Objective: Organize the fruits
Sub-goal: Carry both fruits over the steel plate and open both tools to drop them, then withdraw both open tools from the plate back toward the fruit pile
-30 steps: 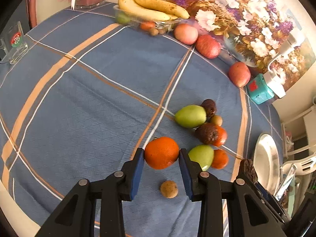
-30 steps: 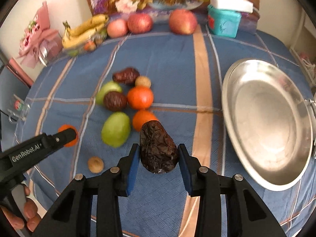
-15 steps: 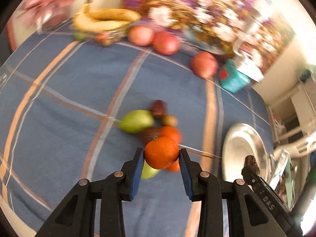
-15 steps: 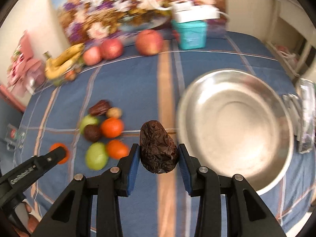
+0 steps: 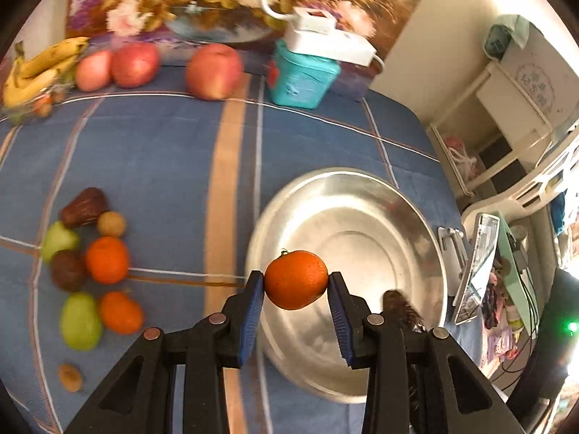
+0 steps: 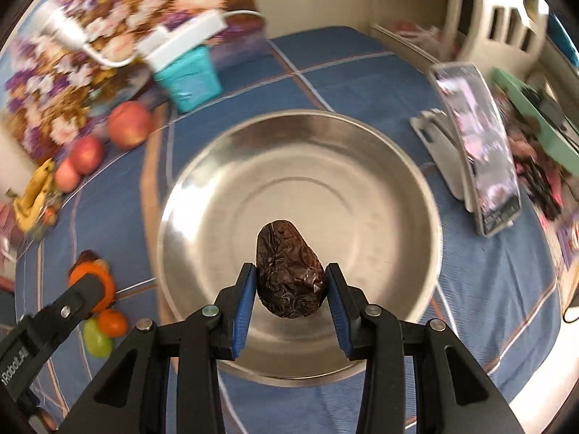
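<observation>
Two fruits are being carried above the steel bowl (image 6: pixel 416 195) at this moment. The left hand-held gripper (image 5: pixel 296 294) is clamping a tangerine (image 5: pixel 296 279) between its blue pads, and in the left wrist view the fruit is hanging over the near left part of the bowl (image 5: pixel 409 217), clear of the metal. The right hand-held gripper (image 6: pixel 289 289) is squeezing a wrinkled dark date (image 6: pixel 288 277) in the same way, with the fruit showing against the bowl's near inner slope; whether it is touching the bowl cannot be told. The bowl is sitting on the blue checked tabletop (image 5: pixel 152 152), towards its right side. Left of the bowl, a loose cluster is lying on the cloth: two more tangerines (image 5: pixel 107 259), two green fruits (image 5: pixel 79 321), two dark dates (image 5: pixel 83 207), and a small tan fruit (image 5: pixel 111 223), with another small brown one (image 5: pixel 70 377) lying apart nearer the camera. At the far edge, three apples (image 5: pixel 213 71) are resting beside a teal box (image 5: pixel 304 79) and a bunch of bananas (image 5: pixel 39 68). A phone on a stand (image 6: pixel 477 144) is standing just right of the bowl.
</observation>
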Demonstrator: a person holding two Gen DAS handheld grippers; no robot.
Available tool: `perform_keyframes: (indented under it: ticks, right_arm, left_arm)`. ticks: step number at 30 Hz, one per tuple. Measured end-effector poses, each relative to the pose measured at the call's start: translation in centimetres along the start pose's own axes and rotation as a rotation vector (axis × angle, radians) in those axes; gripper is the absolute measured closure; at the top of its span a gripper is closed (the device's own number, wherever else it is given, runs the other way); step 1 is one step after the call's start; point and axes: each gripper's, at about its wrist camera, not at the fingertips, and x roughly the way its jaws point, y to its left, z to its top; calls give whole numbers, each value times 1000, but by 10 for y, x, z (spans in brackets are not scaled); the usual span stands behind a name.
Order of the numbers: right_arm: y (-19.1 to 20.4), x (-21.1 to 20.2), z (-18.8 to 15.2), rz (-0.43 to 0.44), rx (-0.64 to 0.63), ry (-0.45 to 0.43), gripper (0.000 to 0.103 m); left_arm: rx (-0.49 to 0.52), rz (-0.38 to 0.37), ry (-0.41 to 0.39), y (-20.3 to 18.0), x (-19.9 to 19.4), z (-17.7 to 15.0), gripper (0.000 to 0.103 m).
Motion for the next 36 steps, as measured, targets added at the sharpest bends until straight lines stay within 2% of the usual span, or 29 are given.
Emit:
perform_keyframes:
  ticks: [2,4,6,8,9,11,13,16,17,19,22,30,36]
  right_arm:
    - [-3,2,1,-4,8,8,62]
    - [-5,4,2,-6,15,14,62]
    - [-5,4,3,-3,16,16,61]
    - [-5,5,5,-4,9,9,56]
    - [-5,4,5,-11,5,5,49]
    - [-4,1,4,-11,3,1,47]
    - [-2,-1,3,-2,-4,-3,47]
    - [0,0,2,-8,-19,-1,45]
    - [2,1,2,-8,-24,2,42]
    - [4,3,1,-11,-33,8,26]
    - [7,6,0,-6,-46,17,24]
    - [12,10,-3,-13,-72,33,23]
    - [13,8,-2,-12,-92,27,23]
  left_arm:
    - [6,-9,-1,-4,1,0,62]
    - [7,-20,-6,-5,1,0,51]
    - [5,-29,-8,-3,-1,0,49]
    - [3,-24,-9,-2,-2,0,49]
    - [-2,-24,-9,0,-2,1,49]
    - [-15,-25,-11,5,-5,0,48]
    - [-28,-11,-11,12,-8,-1,37]
    - [-46,53,-12,22,-13,-1,30]
    - [-49,80,-13,25,-14,-1,28]
    - [-40,155,-20,33,-18,-2,18]
    - [-36,236,-27,46,-24,-5,9]
    - [-159,286,-56,93,-44,-10,0]
    - [-228,335,-77,122,-55,-18,0]
